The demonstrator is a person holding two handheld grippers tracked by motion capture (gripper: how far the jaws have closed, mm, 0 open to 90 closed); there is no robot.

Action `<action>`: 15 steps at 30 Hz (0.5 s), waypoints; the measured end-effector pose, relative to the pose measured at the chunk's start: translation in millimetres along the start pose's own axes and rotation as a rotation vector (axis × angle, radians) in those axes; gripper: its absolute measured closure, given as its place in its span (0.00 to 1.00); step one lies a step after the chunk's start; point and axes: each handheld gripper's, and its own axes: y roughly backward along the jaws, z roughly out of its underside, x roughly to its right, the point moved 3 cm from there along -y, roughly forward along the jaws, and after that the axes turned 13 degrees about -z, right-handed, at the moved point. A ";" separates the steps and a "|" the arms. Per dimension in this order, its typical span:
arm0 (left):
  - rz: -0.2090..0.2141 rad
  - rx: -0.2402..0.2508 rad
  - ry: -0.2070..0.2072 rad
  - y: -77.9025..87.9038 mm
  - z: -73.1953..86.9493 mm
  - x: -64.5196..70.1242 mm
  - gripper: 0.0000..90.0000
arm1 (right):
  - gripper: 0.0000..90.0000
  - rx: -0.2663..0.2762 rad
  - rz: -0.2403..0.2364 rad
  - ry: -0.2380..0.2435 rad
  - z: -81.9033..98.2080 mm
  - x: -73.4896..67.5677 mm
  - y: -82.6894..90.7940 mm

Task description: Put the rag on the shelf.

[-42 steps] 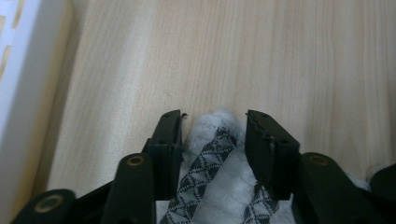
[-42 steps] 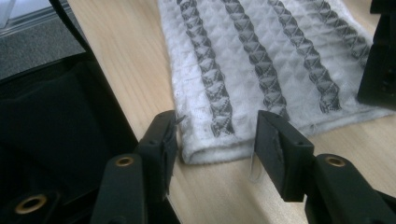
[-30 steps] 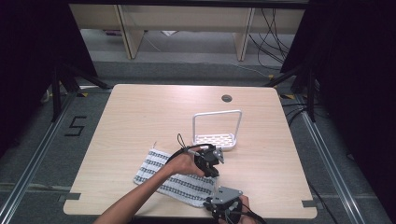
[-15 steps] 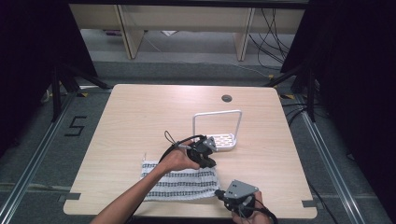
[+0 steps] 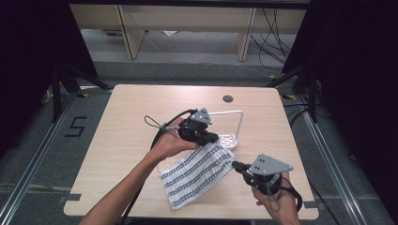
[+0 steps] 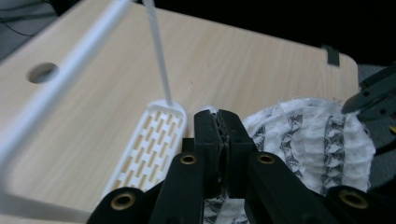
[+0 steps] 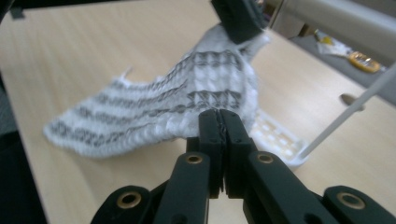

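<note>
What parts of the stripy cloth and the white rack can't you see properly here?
- Cloth: in the left gripper view, the left gripper covers the pinched edge.
- Cloth, right gripper view: the right gripper hides its near corner; the weave is blurred.
- White rack: in the high view the left gripper covers its near end; its slots are too small to count.
- Rack bar, left gripper view: blurred and cut off by the left edge.

Surface: a light wooden table [image 5: 117,140] with rounded corners and a round cable hole [image 5: 227,99].
Resting on it: a white wire rack [image 5: 231,138]; the lower end of a patterned cloth [image 5: 187,180].
</note>
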 end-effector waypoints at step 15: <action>-0.121 0.152 0.135 45.7 -40.1 -20.7 0.96 | 1.00 0.106 0.121 0.019 -71.0 63.6 32.9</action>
